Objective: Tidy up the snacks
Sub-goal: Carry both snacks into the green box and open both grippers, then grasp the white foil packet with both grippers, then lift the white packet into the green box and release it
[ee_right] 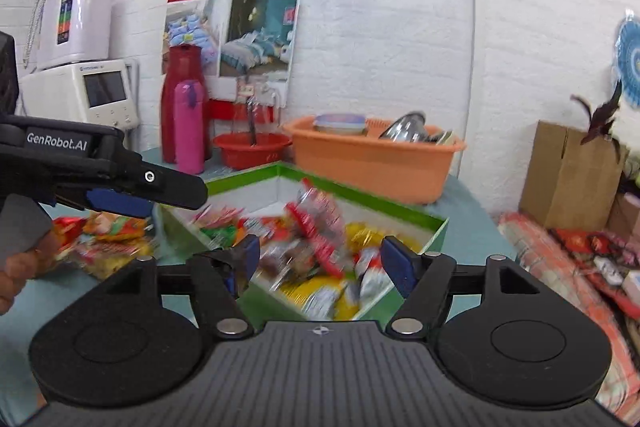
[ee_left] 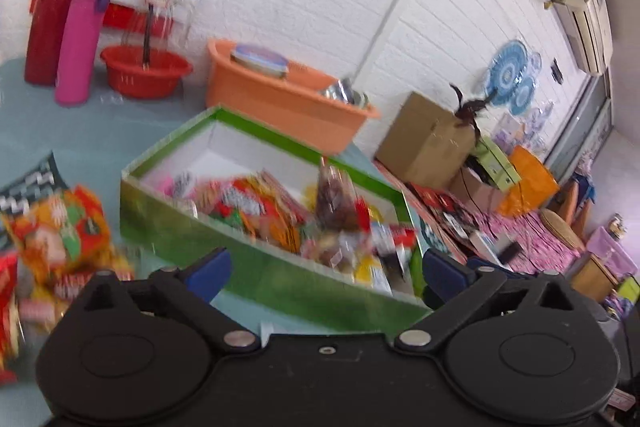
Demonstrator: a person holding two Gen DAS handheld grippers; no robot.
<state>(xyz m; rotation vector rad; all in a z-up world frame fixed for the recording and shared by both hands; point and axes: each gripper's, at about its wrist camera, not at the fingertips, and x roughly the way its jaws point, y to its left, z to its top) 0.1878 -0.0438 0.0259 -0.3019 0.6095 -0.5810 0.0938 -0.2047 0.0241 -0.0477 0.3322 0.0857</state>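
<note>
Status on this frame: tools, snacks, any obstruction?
Left tool open, empty. Right tool open, empty. Green box holds snacks; loose packets beside it. Nothing blocking.

Orange tub (ee_right: 372,167), red basin (ee_right: 250,149), pink bottle (ee_right: 189,127), cardboard box (ee_right: 568,175).

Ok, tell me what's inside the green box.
The green box holds a heap of snack packets: red, orange and yellow wrappers, with one clear red-trimmed bag standing above the rest. Motion blur hides the labels, and whatever lies under the heap is covered.
</note>
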